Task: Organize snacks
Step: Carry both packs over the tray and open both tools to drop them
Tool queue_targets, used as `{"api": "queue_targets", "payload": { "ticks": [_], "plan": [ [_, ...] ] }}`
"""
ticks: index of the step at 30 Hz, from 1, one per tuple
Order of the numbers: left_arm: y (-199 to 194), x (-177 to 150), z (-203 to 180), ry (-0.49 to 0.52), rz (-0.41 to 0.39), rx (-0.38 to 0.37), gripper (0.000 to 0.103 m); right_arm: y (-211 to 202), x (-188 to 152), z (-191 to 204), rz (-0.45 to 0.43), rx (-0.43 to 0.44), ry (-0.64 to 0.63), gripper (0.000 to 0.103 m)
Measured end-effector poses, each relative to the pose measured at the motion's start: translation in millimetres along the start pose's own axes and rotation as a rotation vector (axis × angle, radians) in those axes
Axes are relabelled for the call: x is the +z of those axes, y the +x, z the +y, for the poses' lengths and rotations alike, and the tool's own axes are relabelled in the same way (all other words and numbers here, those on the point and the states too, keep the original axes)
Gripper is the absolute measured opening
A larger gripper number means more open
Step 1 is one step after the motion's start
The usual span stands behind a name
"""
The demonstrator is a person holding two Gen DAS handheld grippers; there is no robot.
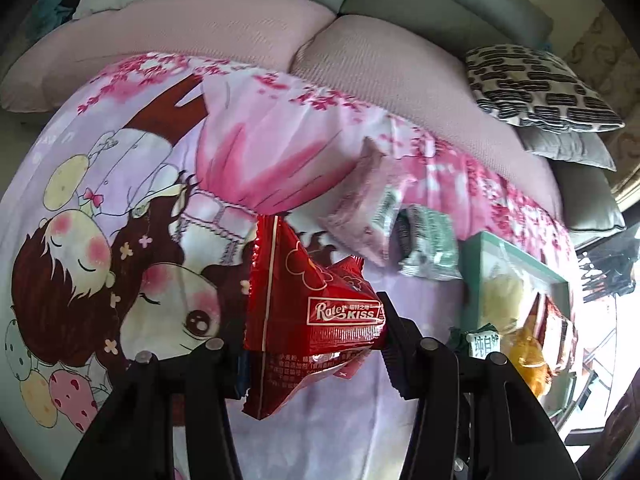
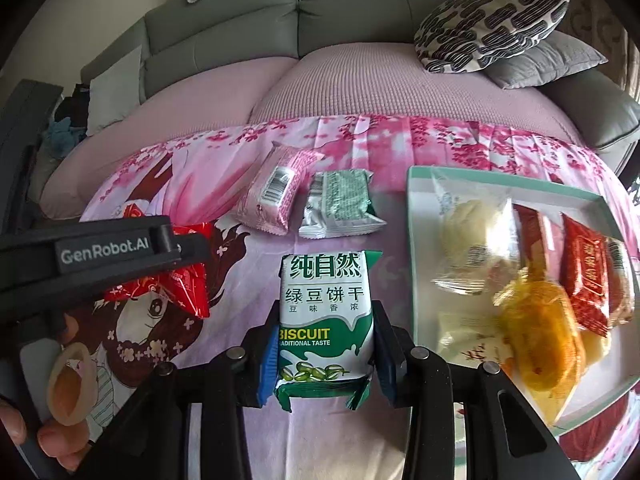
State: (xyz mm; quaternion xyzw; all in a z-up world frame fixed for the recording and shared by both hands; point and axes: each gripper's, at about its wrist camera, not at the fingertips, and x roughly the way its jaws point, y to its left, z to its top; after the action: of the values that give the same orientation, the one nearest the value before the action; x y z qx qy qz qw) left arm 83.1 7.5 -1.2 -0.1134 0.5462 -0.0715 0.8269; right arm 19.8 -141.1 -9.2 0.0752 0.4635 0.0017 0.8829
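Note:
My left gripper is shut on a red Rater Kiss snack packet and holds it above the cartoon-print cloth; the packet also shows in the right wrist view, under the left gripper's body. My right gripper is shut on a green-and-white mung bean biscuit pack, held upright. A pink packet and a green-white packet lie on the cloth beyond. A mint-rimmed tray at the right holds several snacks, red and yellow among them.
The cartoon cloth covers a surface before a pink-covered grey sofa. Patterned and grey cushions sit at the back right. The tray also shows in the left wrist view, with the two loose packets beside it.

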Motion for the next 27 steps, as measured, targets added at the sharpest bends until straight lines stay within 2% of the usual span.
{"api": "queue_targets", "payload": {
  "ticks": [15,27],
  "plan": [
    [-19.5,-13.3,-57.5,0.107,-0.02,-0.109,0.053,-32.8,4.5,-52.6,-0.046,-0.054,0.113,0.042],
    [-14.7,-34.3,-111.0,0.217,-0.02,-0.182,0.053,-53.8,2.8,-105.9,-0.092,-0.108,0.234,0.042]
  ]
}}
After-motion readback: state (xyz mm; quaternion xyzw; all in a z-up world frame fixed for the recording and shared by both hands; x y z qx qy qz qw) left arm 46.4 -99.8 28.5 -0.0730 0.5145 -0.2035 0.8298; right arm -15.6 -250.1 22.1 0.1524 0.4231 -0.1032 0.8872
